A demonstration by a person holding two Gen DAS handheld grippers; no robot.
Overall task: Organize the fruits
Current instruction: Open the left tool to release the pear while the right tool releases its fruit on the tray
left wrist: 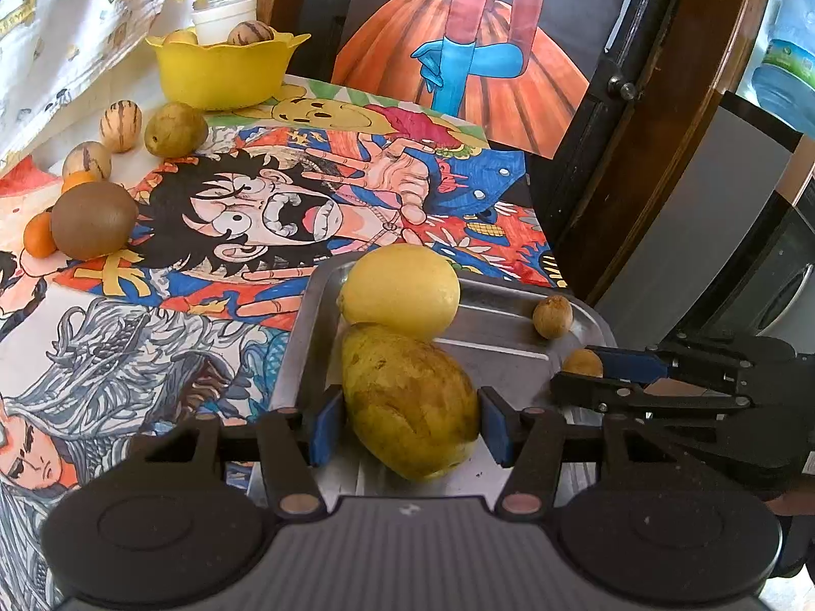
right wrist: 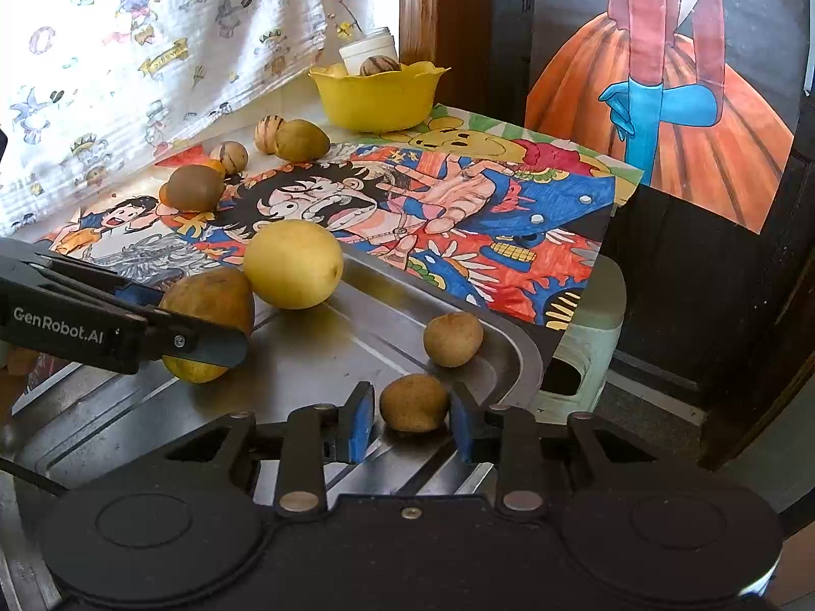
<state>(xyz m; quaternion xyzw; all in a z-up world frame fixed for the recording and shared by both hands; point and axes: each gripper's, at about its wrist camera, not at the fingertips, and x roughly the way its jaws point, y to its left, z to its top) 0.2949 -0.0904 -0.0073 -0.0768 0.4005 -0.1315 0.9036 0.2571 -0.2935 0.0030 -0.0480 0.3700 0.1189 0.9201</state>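
A steel tray (left wrist: pixel 509 346) (right wrist: pixel 326 356) lies at the near edge of the table. In it a yellow-brown mango (left wrist: pixel 407 397) (right wrist: pixel 214 295) sits between the blue pads of my left gripper (left wrist: pixel 411 422) (right wrist: pixel 193 321), which is shut on it. Behind the mango rests a round yellow lemon (left wrist: pixel 402 290) (right wrist: pixel 293 265). A small brown fruit (right wrist: pixel 413 402) (left wrist: pixel 583 362) lies on the tray between the fingers of my right gripper (right wrist: pixel 410 422) (left wrist: pixel 570 369); a thin gap shows beside the left pad, so this gripper is open. Another small brown fruit (right wrist: pixel 453 338) (left wrist: pixel 552 315) lies by the tray's right rim.
A yellow bowl (left wrist: pixel 224 68) (right wrist: pixel 379 96) with fruit stands at the back by a white jar (left wrist: pixel 224 15). A brown kiwi (left wrist: pixel 94 219), small oranges (left wrist: pixel 39 237), striped fruits (left wrist: pixel 120 125) and a green-brown fruit (left wrist: pixel 174 128) lie at the left on cartoon posters. A stool (right wrist: pixel 586 336) stands past the table's right edge.
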